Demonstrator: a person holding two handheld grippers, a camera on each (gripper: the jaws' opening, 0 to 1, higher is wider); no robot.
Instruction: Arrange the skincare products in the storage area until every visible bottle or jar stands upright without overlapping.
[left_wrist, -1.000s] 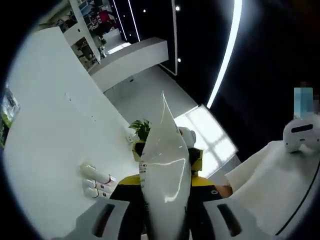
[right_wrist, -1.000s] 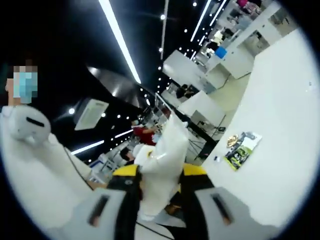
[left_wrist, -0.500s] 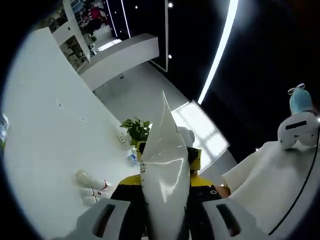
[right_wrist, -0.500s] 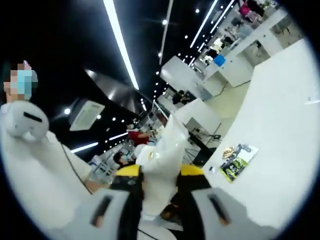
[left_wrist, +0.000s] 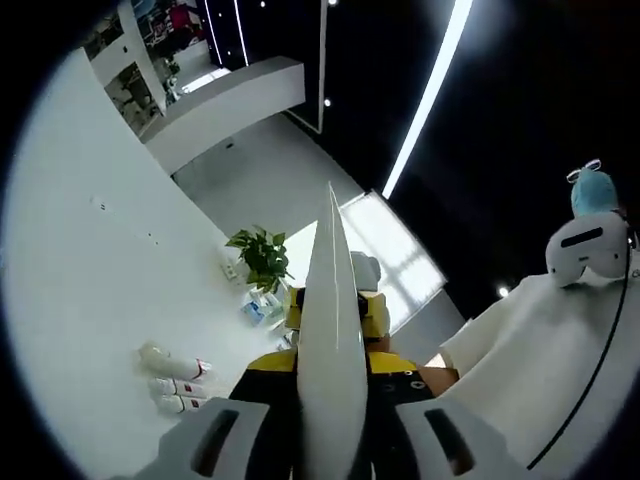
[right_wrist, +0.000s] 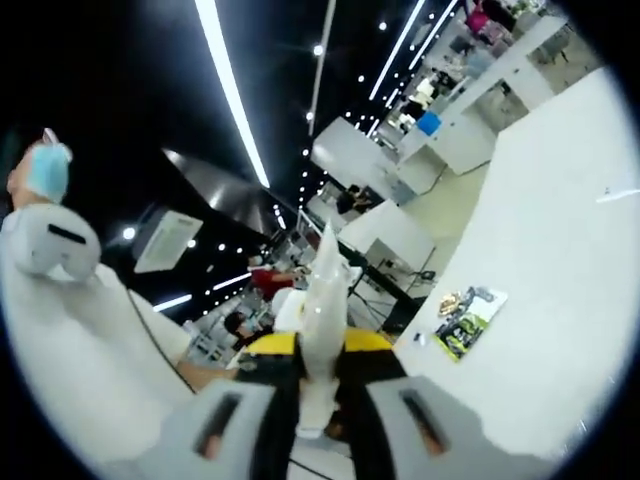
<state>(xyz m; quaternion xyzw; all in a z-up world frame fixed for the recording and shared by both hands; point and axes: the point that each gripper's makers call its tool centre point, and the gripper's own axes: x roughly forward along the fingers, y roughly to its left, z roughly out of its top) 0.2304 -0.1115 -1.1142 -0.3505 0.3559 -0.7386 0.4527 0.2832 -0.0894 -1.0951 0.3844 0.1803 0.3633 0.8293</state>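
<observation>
The white table (left_wrist: 90, 300) runs tilted across the left gripper view, its surface plain and glossy. Three skincare tubes (left_wrist: 175, 378) lie on their sides near its lower edge, packed side by side and touching, caps pointing the same way. Farther along stands a small green plant (left_wrist: 258, 256), with a pale blue box (left_wrist: 258, 308) just beside it. In the right gripper view the white tabletop (right_wrist: 560, 250) carries a printed packet (right_wrist: 462, 322) lying flat near its edge (the print is too small to read).
</observation>
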